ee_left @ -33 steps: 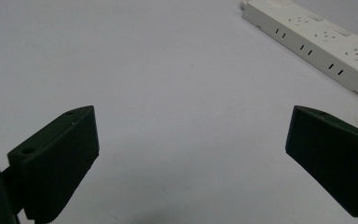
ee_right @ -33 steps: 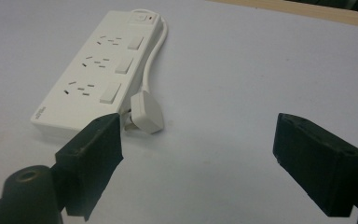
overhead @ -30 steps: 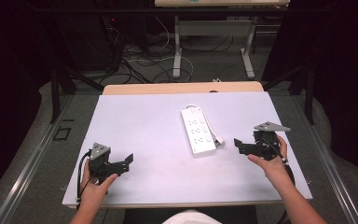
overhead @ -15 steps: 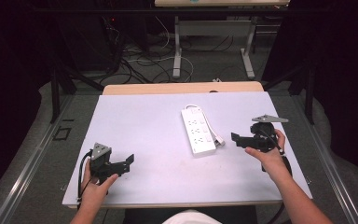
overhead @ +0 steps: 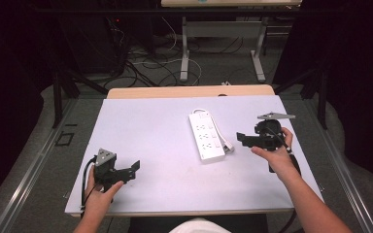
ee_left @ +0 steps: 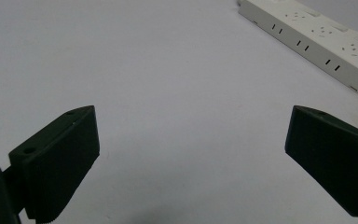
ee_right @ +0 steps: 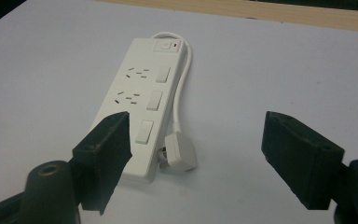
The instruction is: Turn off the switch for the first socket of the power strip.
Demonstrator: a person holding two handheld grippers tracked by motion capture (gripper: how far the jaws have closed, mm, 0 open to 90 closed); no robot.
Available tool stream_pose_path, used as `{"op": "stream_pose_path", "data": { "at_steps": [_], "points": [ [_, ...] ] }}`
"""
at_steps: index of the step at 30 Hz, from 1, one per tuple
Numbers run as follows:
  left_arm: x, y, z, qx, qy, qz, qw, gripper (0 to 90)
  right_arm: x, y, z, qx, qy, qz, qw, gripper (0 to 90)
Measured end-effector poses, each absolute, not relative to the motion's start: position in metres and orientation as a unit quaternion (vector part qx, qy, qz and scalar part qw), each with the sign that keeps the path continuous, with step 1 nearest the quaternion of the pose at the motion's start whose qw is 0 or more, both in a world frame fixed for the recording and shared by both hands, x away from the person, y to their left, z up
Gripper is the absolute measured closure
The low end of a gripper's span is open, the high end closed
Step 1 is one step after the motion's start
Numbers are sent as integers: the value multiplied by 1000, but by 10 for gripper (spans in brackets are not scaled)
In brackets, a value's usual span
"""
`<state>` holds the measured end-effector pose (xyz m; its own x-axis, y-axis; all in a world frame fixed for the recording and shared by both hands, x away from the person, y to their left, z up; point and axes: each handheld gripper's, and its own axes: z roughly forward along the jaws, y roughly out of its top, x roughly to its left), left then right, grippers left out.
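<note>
A white power strip (overhead: 206, 136) lies flat near the middle of the table, its cord looped round to a white plug (overhead: 228, 145) beside its near end. My right gripper (overhead: 241, 139) hovers just right of the plug, aimed at the strip. Its jaws are open and have just been closing, with nothing between them. From the right gripper view, the strip (ee_right: 140, 102) and plug (ee_right: 179, 151) lie ahead of the open jaws of that gripper (ee_right: 198, 140). My left gripper (overhead: 135, 167) rests open at the front left. Beyond the wide-open left gripper (ee_left: 191, 154), the strip (ee_left: 317, 37) lies far off.
The white tabletop (overhead: 175, 189) ends in a front edge close to both hands, and a wooden strip (overhead: 189, 91) runs along its far edge. Beyond it, cables and the legs of another table (overhead: 184, 53) stand on the floor.
My right gripper has risen a little and shifted left toward the power strip's near end, and its jaws look slightly narrower. The left gripper and the strip have stayed put.
</note>
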<state>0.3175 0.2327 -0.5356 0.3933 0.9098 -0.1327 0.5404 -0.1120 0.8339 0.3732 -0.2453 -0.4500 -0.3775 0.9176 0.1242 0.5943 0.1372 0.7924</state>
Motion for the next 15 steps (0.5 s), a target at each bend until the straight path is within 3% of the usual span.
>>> {"op": "stream_pose_path", "data": {
  "at_steps": [15],
  "points": [
    [318,232,-536,717,505,212,430,30,384,-240,-442,520,728,403,192,338]
  ]
}}
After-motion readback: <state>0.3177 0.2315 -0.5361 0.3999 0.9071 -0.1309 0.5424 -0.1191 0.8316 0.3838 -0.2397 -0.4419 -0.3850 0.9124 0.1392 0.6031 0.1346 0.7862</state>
